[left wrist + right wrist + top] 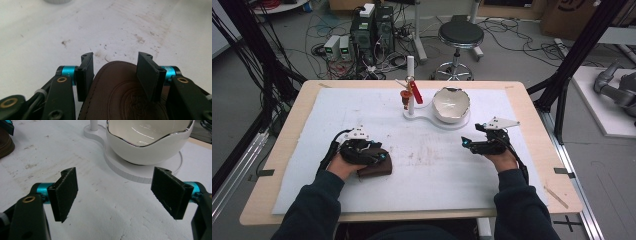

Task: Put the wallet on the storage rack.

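A brown leather pouch (pixel 378 170) (pixel 117 95) with an embossed mark lies on the white mat (pixel 432 165) at the near left. My left gripper (pixel 382 159) (pixel 115 60) lies over it, and both pads touch the pouch's sides, so it is shut on the pouch. The pouch's edge also appears at the left rim of the right gripper view (pixel 5 145). My right gripper (pixel 466 143) (pixel 115 192) rests at the near right, open, with only bare mat between its pads. It points toward a white bowl (pixel 451 104) (pixel 150 142).
The bowl sits on a white base plate (pixel 422 118) (pixel 130 170) that also carries a white post (pixel 410 80) with a red piece (pixel 416 92) hung on it. Beyond the table's far edge stand a stool (pixel 460 36), computers and cables.
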`<state>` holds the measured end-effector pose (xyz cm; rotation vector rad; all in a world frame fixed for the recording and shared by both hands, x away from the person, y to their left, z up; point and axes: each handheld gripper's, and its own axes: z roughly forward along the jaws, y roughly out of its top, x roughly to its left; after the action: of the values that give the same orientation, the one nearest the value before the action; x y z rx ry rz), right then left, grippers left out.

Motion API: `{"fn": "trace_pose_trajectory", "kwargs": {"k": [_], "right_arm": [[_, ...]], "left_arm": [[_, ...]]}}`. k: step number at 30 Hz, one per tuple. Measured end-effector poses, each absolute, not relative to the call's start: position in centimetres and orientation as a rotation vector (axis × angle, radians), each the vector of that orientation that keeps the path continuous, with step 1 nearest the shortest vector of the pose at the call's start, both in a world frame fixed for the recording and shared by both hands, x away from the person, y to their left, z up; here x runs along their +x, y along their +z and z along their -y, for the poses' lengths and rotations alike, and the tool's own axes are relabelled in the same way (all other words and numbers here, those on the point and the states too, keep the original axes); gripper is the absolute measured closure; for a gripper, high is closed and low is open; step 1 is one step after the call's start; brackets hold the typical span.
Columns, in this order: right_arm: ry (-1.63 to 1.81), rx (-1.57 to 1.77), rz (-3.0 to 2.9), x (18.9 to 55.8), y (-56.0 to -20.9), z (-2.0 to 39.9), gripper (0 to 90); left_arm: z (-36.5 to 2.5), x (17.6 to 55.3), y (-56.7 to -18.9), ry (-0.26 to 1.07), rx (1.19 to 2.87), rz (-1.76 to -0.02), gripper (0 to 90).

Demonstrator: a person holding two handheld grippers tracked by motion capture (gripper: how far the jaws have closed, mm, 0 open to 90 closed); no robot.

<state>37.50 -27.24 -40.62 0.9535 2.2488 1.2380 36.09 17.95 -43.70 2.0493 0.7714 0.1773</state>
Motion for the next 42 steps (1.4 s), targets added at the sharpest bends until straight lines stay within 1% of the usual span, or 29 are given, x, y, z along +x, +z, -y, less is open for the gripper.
{"fn": "trace_pose_trajectory", "kwargs": {"k": [2,4,6,9,10,14,15,17,20,24,30,35,39,42], "right_arm": [[1.24,0.954,-2.248,37.5,-40.6,27.3,22.0],[1.24,0.956,-2.251,37.5,-40.6,27.3,21.9],[1.241,0.954,-2.251,37.4,-40.6,27.3,22.0],[1.242,0.958,-2.255,37.4,-40.6,27.3,22.0],[1.244,0.959,-2.257,37.5,-40.7,27.3,22.0],[1.239,0.949,-2.264,37.5,-40.7,27.3,23.7],[1.239,0.95,-2.264,37.5,-40.7,27.2,23.7],[1.239,0.949,-2.268,37.5,-40.7,27.2,23.7],[1.237,0.952,-2.267,37.5,-40.7,27.2,23.7],[1.233,0.946,-2.276,37.6,-40.8,27.0,23.7],[1.255,0.955,-2.279,37.6,-40.8,26.6,23.7],[1.279,0.939,-2.302,37.7,-40.9,25.8,23.7],[1.318,0.938,-2.344,37.7,-41.3,24.8,23.7],[1.353,0.893,-2.41,37.8,-41.7,23.2,24.6]], "left_arm": [[-18.3,36.3,-43.8,0.148,2.036,-0.801,43.3],[-18.9,36.4,-43.6,0.104,2.042,-0.821,41.4],[-19.7,36.4,-43.6,0.041,2.045,-0.843,37.5],[-21.0,36.2,-43.6,-0.038,2.054,-0.831,36.6],[-21.3,36.2,-43.6,-0.055,2.058,-0.831,34.1],[-22.0,35.9,-44.0,-0.184,2.078,-0.818,29.7],[-22.1,35.9,-44.2,-0.216,2.087,-0.821,27.4],[-22.0,35.9,-44.3,-0.233,2.087,-0.819,27.0],[-21.5,35.9,-44.2,-0.199,2.098,-0.793,30.0],[-20.2,35.8,-43.9,-0.108,2.102,-0.746,34.9],[-17.0,35.3,-43.3,0.135,2.082,-0.653,40.4],[-15.5,35.1,-43.1,0.229,2.067,-0.575,45.7],[-15.5,34.8,-42.8,0.269,2.053,-0.517,49.8],[-15.5,34.6,-42.6,0.294,2.04,-0.484,54.9]]}}
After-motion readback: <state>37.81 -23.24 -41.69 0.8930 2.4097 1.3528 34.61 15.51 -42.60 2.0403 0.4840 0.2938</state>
